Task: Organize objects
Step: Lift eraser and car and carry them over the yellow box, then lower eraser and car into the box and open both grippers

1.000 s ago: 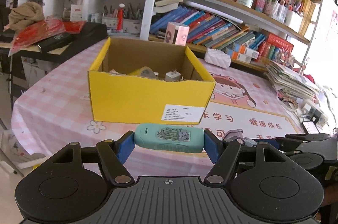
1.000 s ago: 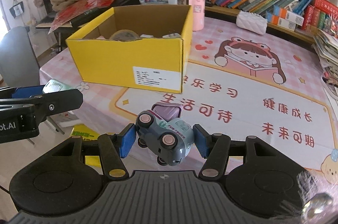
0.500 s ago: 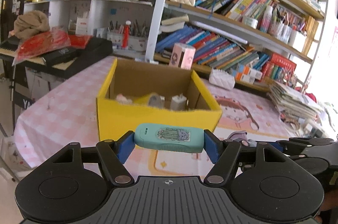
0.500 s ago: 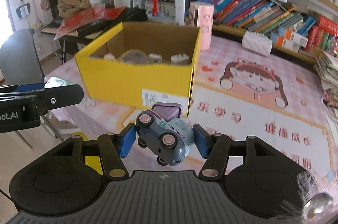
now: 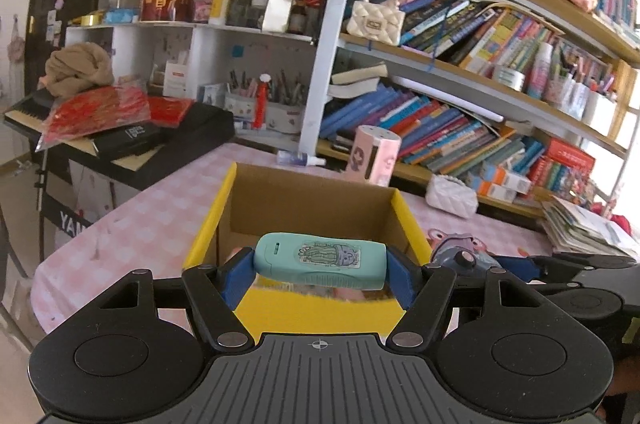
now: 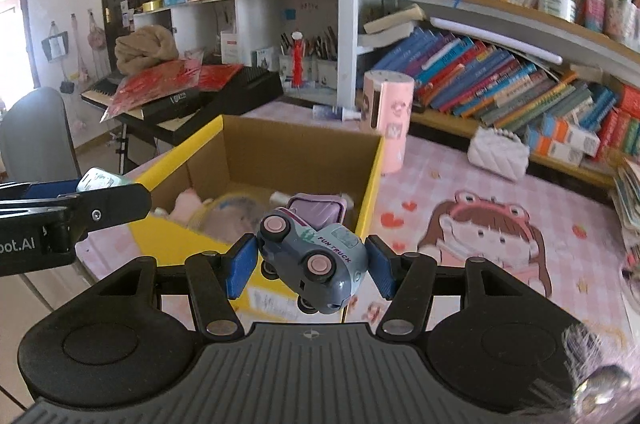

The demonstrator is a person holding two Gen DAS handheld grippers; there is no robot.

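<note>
My left gripper point(image 5: 320, 274) is shut on a mint-green oblong case point(image 5: 320, 260) with a cactus sticker, held crosswise above the near wall of the yellow cardboard box point(image 5: 208, 224). In the right wrist view my right gripper point(image 6: 310, 266) is shut on a grey-blue toy truck point(image 6: 316, 260) with pink wheels, tilted, just in front of the same yellow box point(image 6: 372, 176). The box holds a pink plush point(image 6: 188, 202) and several blurred small items. The left gripper's finger point(image 6: 108, 202) shows at the left of the right wrist view.
The box stands on a table with a pink checked cloth and a cartoon-girl mat point(image 6: 492, 232). Behind it are a pink cylinder point(image 6: 386, 122), a white quilted pouch point(image 6: 498, 154), crowded bookshelves point(image 5: 460, 128) and a keyboard point(image 5: 132, 140) at the left. Stacked magazines point(image 5: 584, 228) lie at the right.
Both grippers have risen and moved toward the box with their objects. The box now appears closer, and its inside shows from above. Both grips are unchanged.
</note>
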